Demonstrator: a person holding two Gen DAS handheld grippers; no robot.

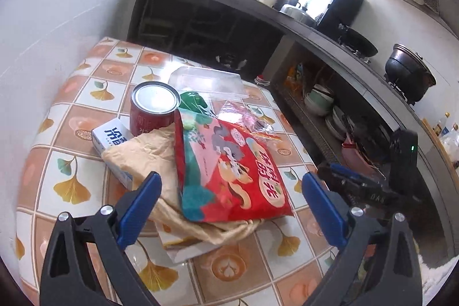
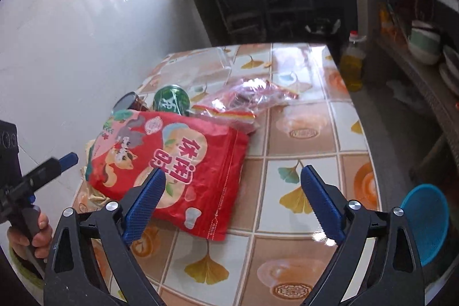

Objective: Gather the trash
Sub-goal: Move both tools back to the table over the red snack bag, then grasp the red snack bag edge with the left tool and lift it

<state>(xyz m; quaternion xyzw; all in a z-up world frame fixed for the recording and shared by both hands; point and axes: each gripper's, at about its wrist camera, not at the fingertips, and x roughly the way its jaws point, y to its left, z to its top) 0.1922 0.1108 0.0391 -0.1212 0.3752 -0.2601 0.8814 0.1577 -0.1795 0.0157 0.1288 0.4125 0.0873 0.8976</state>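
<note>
The right gripper (image 2: 232,185) stands wide open, nothing between its blue pads (image 2: 146,200); it points steeply down over the table (image 2: 304,134) with its left finger over the lower edge of the red snack bag (image 2: 183,159) and its right finger over bare tile. The left gripper (image 1: 231,188) is also spread wide and holds nothing, tilted down toward the table, the same red bag lying in the gap between its fingers but below them, with no pad pressing on it. In the right wrist view the left gripper shows at the left edge, a hand (image 2: 31,231) wrapped round its grip (only the fingers and part of the palm are visible).

The trash sits in a heap near the wall side of the table. The red snack bag lies on top of a crumpled tan paper bag (image 1: 149,151). Just behind it stand a red can (image 1: 153,108) and a green can (image 2: 171,99), with a small white and blue box (image 1: 110,139) beside the red can, partly under the paper. A clear plastic lid (image 1: 206,82) and a crinkled transparent wrapper (image 2: 249,93) lie behind the bag. Beyond the table's far corner stands a bottle of yellow oil (image 2: 353,62).
</note>
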